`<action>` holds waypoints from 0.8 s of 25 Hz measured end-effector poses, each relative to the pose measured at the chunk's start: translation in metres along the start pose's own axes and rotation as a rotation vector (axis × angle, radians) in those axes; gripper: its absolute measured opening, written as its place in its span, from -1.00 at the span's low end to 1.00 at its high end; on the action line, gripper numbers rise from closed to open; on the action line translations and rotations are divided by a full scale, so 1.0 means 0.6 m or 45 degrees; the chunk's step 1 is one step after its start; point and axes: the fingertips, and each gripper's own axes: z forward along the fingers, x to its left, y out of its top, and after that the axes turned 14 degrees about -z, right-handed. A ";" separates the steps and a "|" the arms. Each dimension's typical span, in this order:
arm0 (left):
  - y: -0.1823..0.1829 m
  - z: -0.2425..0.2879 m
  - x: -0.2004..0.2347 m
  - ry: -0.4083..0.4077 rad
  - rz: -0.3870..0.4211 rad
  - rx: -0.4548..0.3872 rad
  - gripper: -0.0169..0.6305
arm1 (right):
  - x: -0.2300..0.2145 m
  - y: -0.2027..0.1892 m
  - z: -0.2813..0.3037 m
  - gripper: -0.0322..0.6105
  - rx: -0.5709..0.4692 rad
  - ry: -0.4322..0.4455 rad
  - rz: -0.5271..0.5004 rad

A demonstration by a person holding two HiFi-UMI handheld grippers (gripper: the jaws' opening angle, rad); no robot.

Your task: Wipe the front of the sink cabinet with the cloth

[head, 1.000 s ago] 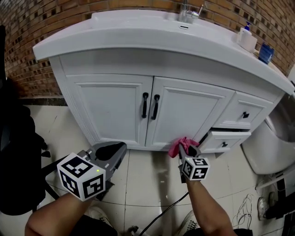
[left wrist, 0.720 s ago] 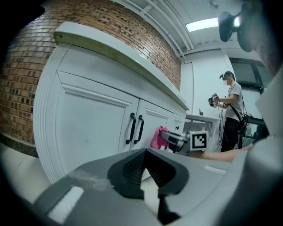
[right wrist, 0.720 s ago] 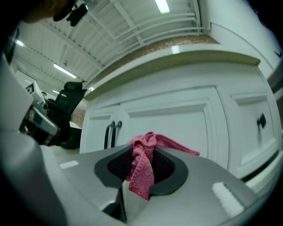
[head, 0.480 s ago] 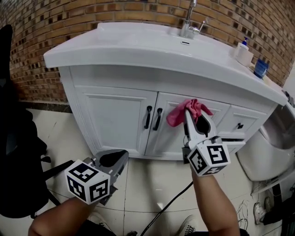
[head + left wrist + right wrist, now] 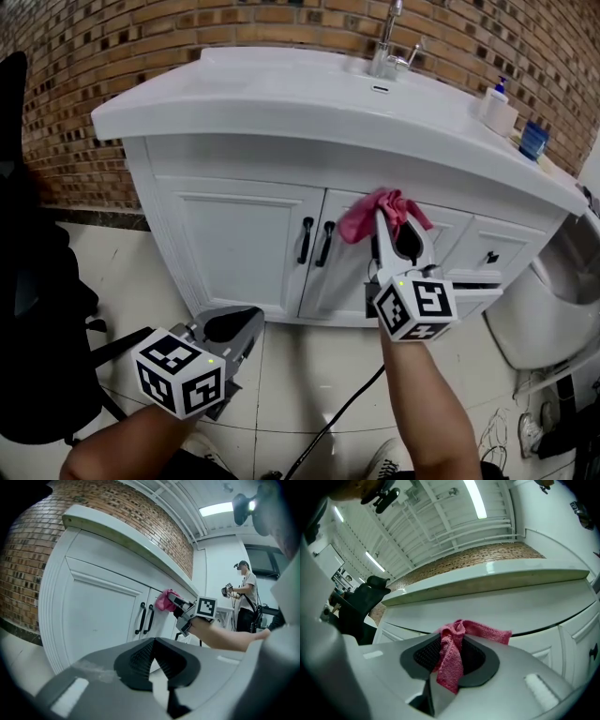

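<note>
One stroke up: we lift our right gripper (image 5: pixel 391 225), clamped on the pink cloth (image 5: pixel 360 221), from the sink cabinet (image 5: pixel 234 246) base to the door top, so wiping continues, with the left gripper (image 5: pixel 242 326) closed and empty.

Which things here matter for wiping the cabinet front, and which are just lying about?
In the job:
pink cloth
right tool, shut on it
sink cabinet front

Lying about:
left tool, shut, empty
faucet
soap bottle
blue container
black chair
floor cable

A washroom: white sink cabinet (image 5: pixel 234 239), faucet (image 5: pixel 387 52), soap bottle (image 5: pixel 495 108), brick wall (image 5: pixel 84 37).
</note>
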 end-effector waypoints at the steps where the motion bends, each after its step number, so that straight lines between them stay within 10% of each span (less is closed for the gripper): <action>1: -0.001 0.000 0.001 0.002 0.001 0.002 -0.93 | 0.001 -0.003 0.000 -0.58 0.004 0.000 -0.007; 20: -0.020 0.012 0.006 0.008 -0.029 0.036 -0.93 | 0.031 -0.121 -0.027 -0.58 0.093 0.013 -0.006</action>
